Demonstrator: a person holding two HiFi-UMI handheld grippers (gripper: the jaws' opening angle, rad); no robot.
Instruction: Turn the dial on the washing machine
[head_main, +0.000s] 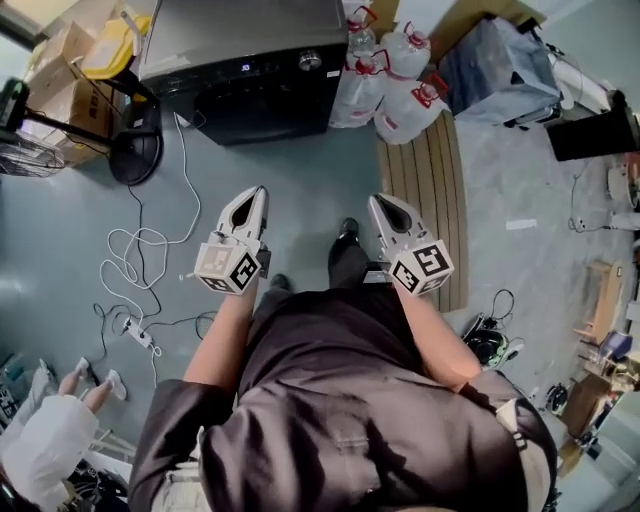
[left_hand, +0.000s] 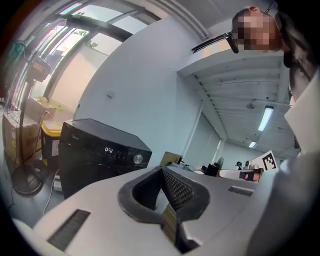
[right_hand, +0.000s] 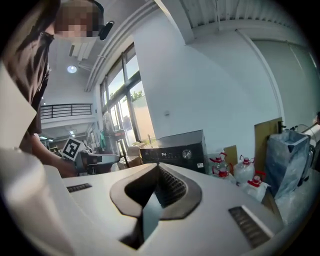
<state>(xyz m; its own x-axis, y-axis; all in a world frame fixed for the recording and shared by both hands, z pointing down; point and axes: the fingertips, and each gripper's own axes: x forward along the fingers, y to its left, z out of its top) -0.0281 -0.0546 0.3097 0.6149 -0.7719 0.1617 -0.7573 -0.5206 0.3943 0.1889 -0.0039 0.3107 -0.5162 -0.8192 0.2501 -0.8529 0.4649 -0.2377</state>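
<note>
this looks like a workshop or test hall, not a home. the washing machine (head_main: 245, 60) stands by itself on a bare grey floor (head_main: 300, 190), with a loose white cable (head_main: 130, 250) trailing across it, stacked cardboard boxes (head_main: 70, 80), big water jugs (head_main: 400, 80) and a wooden pallet (head_main: 430, 190) round about. the two gripper views show tall windows (right_hand: 127, 105), a railed upper gallery (right_hand: 60, 110) and a high ribbed ceiling (left_hand: 240, 85) with strip lights (left_hand: 265, 118).

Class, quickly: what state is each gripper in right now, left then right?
Left grey two-jaw gripper: closed, holding nothing.
Right grey two-jaw gripper: closed, holding nothing.
</note>
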